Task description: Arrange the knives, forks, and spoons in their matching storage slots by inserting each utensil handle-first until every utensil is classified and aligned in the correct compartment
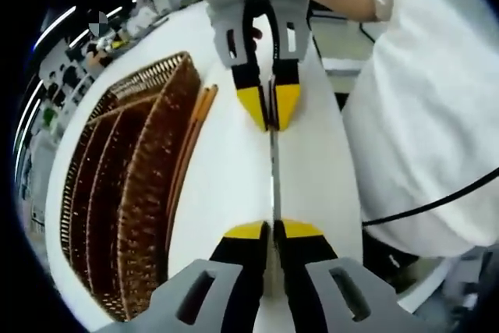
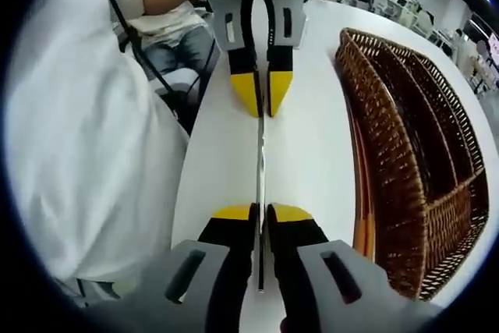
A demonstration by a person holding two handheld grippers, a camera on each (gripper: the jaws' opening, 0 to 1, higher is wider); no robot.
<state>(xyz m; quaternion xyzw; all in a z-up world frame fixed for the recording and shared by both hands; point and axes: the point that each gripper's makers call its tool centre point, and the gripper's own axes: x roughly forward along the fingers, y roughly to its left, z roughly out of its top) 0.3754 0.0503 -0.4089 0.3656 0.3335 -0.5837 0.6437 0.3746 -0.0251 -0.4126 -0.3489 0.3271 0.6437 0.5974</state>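
We are pinching a thin metal utensil between both grippers at once, one at each end, so that it is spanning the gap between them like a bridge above the white table. Nearest in the left gripper view, the left gripper is clamping narrow on one end, its yellow tips pressed against the strip. Nearest in the right gripper view, the right gripper is doing the same on the other end of the utensil. Seen edge-on like this, we cannot tell whether it is a knife, a fork or a spoon, nor which end is the handle.

Our guess is that we are holding it at both ends to steady and turn it, so one gripper can take it alone with the handle leading.

Further out, the right gripper is facing us in the left gripper view, and the left gripper in the right one.

Off to the side, the wicker organiser is lying on the table with its long slots running roughly parallel to the utensil; we can see no utensils inside its compartments. Orange-brown sticks, perhaps chopsticks, are resting just beside its outer wall. A person in a white shirt is sitting beyond the table edge.
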